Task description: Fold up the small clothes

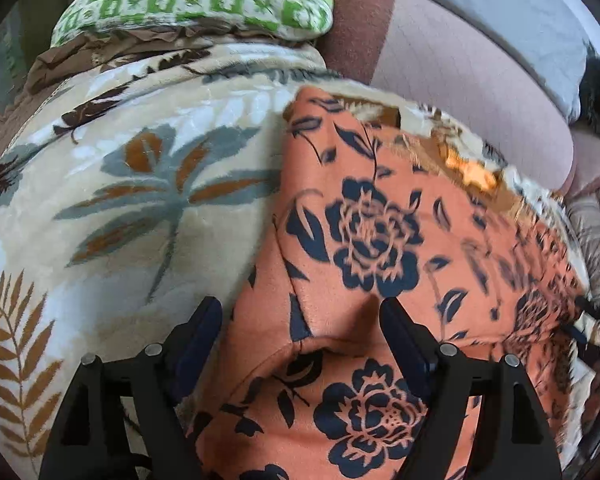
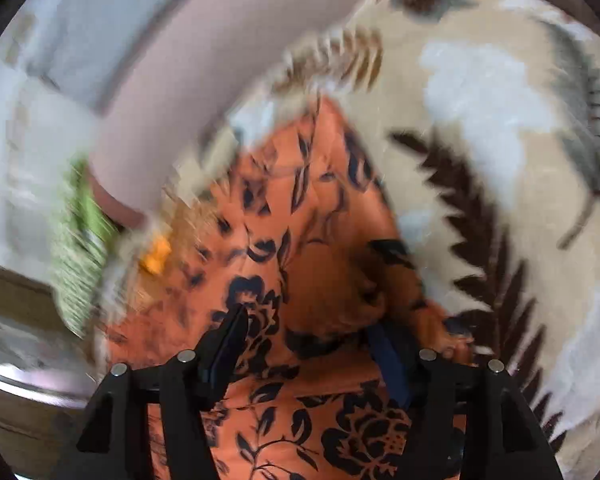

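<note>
An orange garment with dark blue flowers [image 1: 364,240] lies on a cream blanket printed with leaves [image 1: 132,184]. My left gripper [image 1: 300,320] is open just above the garment's near fold, its fingers apart on either side of a raised crease. In the right wrist view the same garment [image 2: 300,240] bunches between the fingers of my right gripper [image 2: 312,336], which stands open with cloth draped over its right finger. That view is blurred by motion.
A green and white patterned cushion [image 1: 196,0] sits at the far edge of the blanket, with a maroon cushion [image 1: 360,20] and a pale pink surface [image 1: 460,80] to its right. The leaf blanket [image 2: 480,160] spreads to the right in the right wrist view.
</note>
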### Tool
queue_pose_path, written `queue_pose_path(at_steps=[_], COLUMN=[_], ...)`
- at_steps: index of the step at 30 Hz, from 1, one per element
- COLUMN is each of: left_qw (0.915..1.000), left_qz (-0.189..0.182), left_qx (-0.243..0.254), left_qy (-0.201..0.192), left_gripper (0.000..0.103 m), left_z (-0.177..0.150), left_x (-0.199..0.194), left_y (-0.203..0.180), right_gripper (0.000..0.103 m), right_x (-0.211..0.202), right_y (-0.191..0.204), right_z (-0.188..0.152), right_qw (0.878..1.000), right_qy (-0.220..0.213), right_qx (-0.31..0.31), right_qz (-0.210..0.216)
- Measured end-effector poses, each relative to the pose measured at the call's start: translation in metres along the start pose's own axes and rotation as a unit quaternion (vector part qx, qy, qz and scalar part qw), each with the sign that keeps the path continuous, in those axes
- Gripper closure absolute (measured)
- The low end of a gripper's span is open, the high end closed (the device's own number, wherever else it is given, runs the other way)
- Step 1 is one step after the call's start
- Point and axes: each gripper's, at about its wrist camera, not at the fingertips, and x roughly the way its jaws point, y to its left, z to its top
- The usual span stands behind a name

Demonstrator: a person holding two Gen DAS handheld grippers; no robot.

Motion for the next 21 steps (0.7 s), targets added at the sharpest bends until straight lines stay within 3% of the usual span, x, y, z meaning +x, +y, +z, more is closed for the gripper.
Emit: queue_pose_path(at_steps=[5, 7, 9, 11, 12, 14, 16, 21], left_qw=[0.9994, 0.9999, 0.9996, 0.9993, 0.9991, 0.9988, 0.9989, 0.9992], left_qz=[0.002, 0.001, 0.023, 0.032, 0.036, 0.039, 0.036, 0.03], left_qx=[-0.022, -0.01, 0.008, 0.017, 0.023, 0.029, 0.031, 0.021], left_qy=[-0.027, -0.007, 0.013, 0.01, 0.006, 0.005, 0.004, -0.017], left_gripper=[0.022, 0.022, 0.022, 0.021, 0.021, 0.021, 0.02, 0.021], left_z=[0.015, 0.018, 0.018, 0.017, 0.017, 0.017, 0.017, 0.017], left_x=[-0.009, 0.001, 0.015, 0.021, 0.021, 0.022, 0.022, 0.008], left_y=[0.007, 0.004, 0.001, 0.001, -0.001, -0.002, -0.001, -0.001], right_gripper=[0.031, 0.031, 0.031, 0.032, 0.037, 0.067, 0.085, 0.088], right_x=[-0.021, -0.007, 0.012, 0.026, 0.035, 0.045, 0.047, 0.026], right_y=[0.022, 0.031, 0.038, 0.032, 0.037, 0.045, 0.052, 0.056], right_z=[0.02, 0.035, 0.044, 0.054, 0.057, 0.057, 0.052, 0.052], right_qw=[0.996, 0.995, 0.99, 0.984, 0.98, 0.97, 0.959, 0.948], right_qy=[-0.04, -0.017, 0.0, 0.019, 0.031, 0.049, 0.049, -0.025], right_qx=[-0.072, -0.098, -0.128, -0.157, -0.178, -0.216, -0.253, -0.28], right_qz=[-0.018, -0.024, -0.062, -0.079, -0.083, -0.096, -0.118, -0.151])
